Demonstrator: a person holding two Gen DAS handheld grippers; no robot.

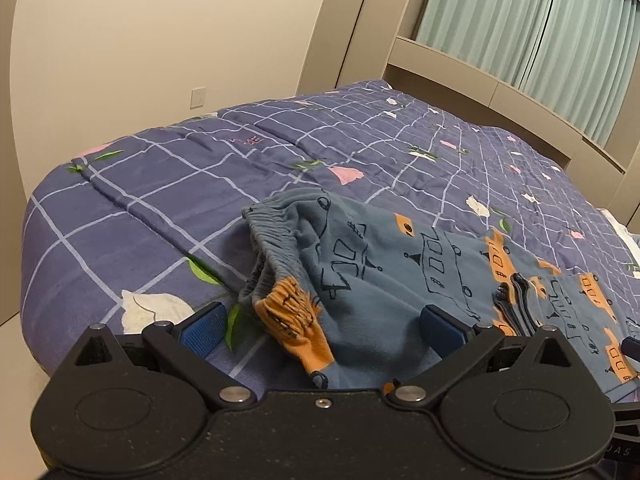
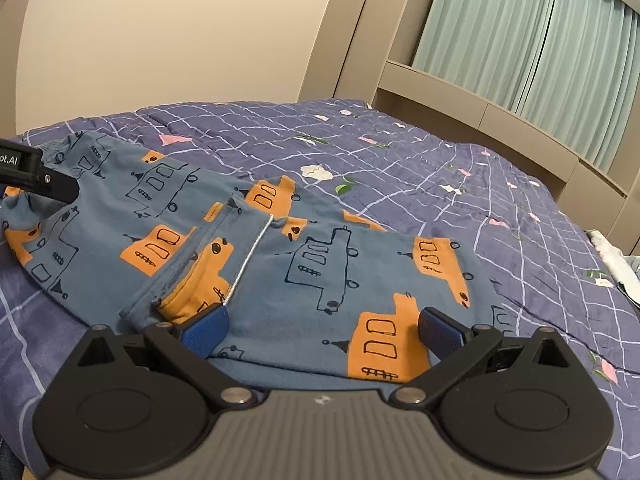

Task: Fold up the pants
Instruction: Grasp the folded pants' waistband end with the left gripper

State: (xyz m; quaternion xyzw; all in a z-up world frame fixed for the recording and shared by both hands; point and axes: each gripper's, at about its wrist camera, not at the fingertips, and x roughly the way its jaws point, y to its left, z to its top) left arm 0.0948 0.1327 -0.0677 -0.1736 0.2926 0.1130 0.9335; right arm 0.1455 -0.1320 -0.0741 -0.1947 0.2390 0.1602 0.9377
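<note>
Blue pants point(image 1: 384, 276) with orange and outlined vehicle prints lie on the bed, folded lengthwise with the leg cuffs doubled back on top. The elastic waistband point(image 1: 272, 228) stands bunched at the left end. My left gripper point(image 1: 324, 328) is open, its blue pads either side of the waist end, just above the cloth. In the right wrist view the pants point(image 2: 304, 264) spread across the quilt, a cuff with a white seam point(image 2: 248, 256) lying on top. My right gripper point(image 2: 324, 328) is open over the near fold edge. The left gripper's black body point(image 2: 36, 176) shows at far left.
The bed has a purple checked quilt point(image 1: 200, 184) with flower prints. A beige headboard point(image 1: 500, 92) and green curtains point(image 1: 540, 28) stand behind it. The bed's left edge point(image 1: 32, 248) drops to the floor. Some white and grey cloth point(image 2: 616, 264) lies at the far right.
</note>
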